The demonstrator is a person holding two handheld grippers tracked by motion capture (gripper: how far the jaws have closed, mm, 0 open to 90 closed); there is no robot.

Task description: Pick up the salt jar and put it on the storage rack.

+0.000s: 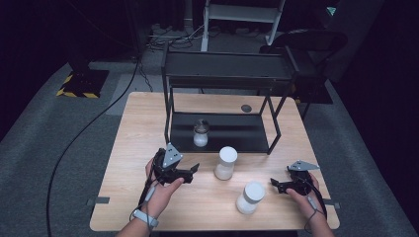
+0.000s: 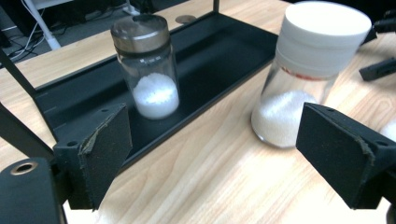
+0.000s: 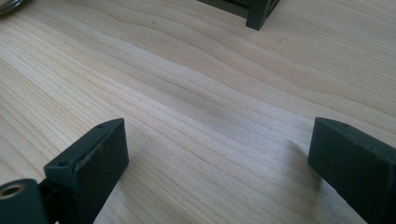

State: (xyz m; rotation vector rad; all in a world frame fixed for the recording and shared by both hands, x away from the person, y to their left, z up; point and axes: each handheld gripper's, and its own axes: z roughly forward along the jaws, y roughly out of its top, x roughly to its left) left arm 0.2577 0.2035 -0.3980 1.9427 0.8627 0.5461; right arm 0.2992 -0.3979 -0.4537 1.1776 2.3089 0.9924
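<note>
A small glass jar with a metal lid (image 1: 200, 133) (image 2: 148, 70), part full of white grains, stands on the lower shelf of a black rack (image 1: 232, 140) (image 2: 219, 60). In front of the rack, a white-lidded jar (image 1: 226, 163) (image 2: 303, 79) stands on the wooden table. A second white-lidded jar (image 1: 250, 197) stands nearer the front edge. My left gripper (image 1: 193, 173) (image 2: 215, 140) is open just left of the middle jar, pointing toward it with nothing between its jaws. My right gripper (image 1: 274, 185) (image 3: 219, 154) is open over bare wood, just right of the front jar.
The rack has a top shelf (image 1: 227, 66) and thin legs; one leg foot (image 3: 259, 14) stands ahead of my right gripper. A small round dark disc (image 1: 246, 107) lies on the table behind the rack. Grey carpet and cables surround the table.
</note>
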